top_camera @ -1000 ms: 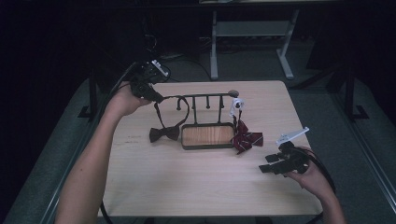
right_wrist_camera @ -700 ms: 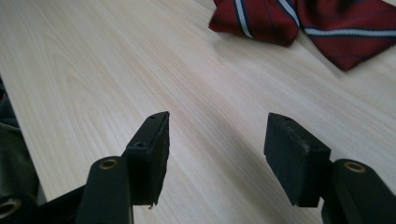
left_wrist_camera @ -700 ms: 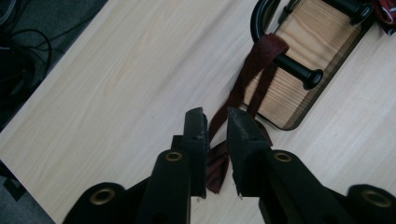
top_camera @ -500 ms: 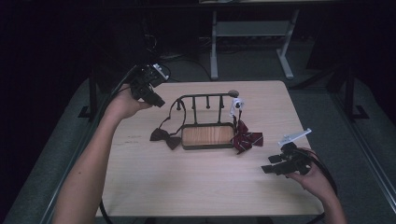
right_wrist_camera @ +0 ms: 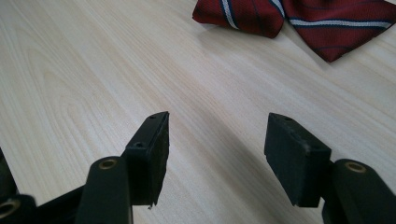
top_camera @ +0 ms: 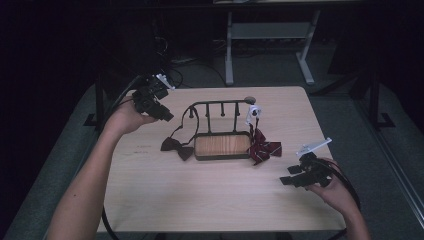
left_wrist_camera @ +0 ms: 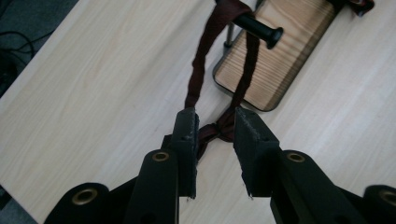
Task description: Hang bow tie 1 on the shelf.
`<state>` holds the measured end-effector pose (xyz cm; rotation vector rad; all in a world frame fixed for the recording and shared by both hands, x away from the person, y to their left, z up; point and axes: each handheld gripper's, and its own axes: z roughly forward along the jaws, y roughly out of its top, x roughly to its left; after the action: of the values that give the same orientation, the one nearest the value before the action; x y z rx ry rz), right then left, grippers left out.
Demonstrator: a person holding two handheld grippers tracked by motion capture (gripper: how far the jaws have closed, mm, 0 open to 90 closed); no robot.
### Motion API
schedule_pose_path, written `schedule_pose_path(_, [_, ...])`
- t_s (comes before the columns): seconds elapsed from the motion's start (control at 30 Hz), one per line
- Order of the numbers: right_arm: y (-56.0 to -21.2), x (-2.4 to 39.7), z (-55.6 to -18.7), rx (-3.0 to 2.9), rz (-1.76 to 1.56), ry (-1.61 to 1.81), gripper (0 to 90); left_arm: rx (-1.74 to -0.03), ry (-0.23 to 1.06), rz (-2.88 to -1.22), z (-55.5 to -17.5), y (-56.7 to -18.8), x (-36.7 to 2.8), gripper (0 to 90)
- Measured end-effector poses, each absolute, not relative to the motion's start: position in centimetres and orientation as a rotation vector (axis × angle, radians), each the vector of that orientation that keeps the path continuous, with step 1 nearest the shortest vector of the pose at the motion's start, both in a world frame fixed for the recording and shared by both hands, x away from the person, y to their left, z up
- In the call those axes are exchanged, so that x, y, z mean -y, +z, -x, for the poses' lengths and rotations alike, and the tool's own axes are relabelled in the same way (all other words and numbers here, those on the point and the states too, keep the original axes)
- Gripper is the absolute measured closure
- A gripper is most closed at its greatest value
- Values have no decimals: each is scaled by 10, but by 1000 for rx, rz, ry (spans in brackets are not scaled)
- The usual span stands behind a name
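No brand, label or writing can be read on anything here. The surface is a pale wooden table (top_camera: 200, 195) with rounded corners, standing in a dark room; behind it is a grey metal frame on feet (top_camera: 270, 50), and cables lie on the floor.

At the left of the high view, the left gripper (top_camera: 162, 114) is held above the table's far left corner, pointing toward the rack. Its jaws have just been opening and stand apart, gripping nothing; in the left gripper view (left_wrist_camera: 215, 128) the bow tie's strap runs beyond them, untouched by the pads.

The dark brown bow tie (top_camera: 176, 147) lies flat on the table just left of the rack's base, its long axis running left to right. Its strap (left_wrist_camera: 201, 65) rises to loop over the end peg (left_wrist_camera: 259, 29) of the black rack (top_camera: 220, 105), whose wooden base (top_camera: 222, 145) lies crosswise.

A red striped bow tie (top_camera: 264, 149) rests against the base's right end.

Far right, the right gripper (top_camera: 292, 175) hovers low near the table's edge, jaws wide apart and holding nothing (right_wrist_camera: 217, 144).
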<state>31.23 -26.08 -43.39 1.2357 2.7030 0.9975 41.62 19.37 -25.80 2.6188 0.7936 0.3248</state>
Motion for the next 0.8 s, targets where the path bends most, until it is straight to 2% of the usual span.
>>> schedule_pose_path(0.33, [-433, 264, -311, -2693, -1246, 1012, 402, -781, 326, -2605, -407, -262, -199, 653])
schedule_pose_path(0.43, [-433, 263, -311, -2701, -1239, 1008, 401, -773, 345, -2587, -404, -263, -201, 578])
schedule_pose_path(0.8, [-430, 263, -309, -2696, -1244, 1027, 400, -759, 345, -2566, -396, -271, -201, 478])
